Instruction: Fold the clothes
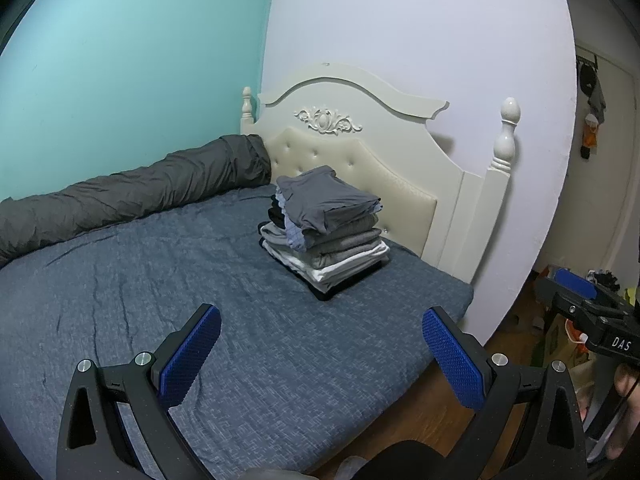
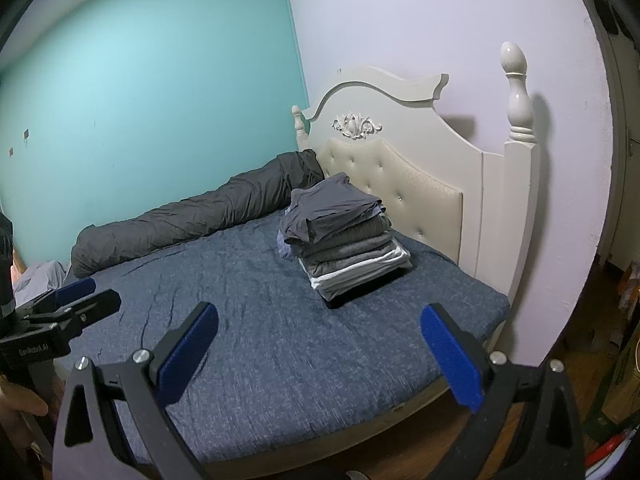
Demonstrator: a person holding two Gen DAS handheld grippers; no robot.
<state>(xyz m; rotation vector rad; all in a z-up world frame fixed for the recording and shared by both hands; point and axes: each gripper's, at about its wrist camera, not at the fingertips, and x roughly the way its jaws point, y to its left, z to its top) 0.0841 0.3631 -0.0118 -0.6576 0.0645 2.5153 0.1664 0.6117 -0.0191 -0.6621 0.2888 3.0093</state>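
Observation:
A stack of folded clothes (image 1: 326, 226) in grey, white and dark layers sits on the blue bed sheet (image 1: 160, 288) near the headboard, also seen as the stack (image 2: 344, 236) in the right wrist view. My left gripper (image 1: 322, 320) hovers above the near part of the bed, open, with nothing between its blue pads. My right gripper (image 2: 319, 320) is likewise open and empty, short of the stack. The right gripper (image 1: 576, 292) shows at the right edge of the left wrist view, the left gripper (image 2: 76, 296) at the left edge of the right wrist view.
A rolled dark grey duvet (image 1: 132, 196) lies along the teal wall. The cream headboard (image 1: 360, 152) with posts stands behind the stack. A light grey garment (image 2: 38, 278) lies at the far left of the bed. Clutter (image 2: 624, 360) and wooden floor lie right of the bed.

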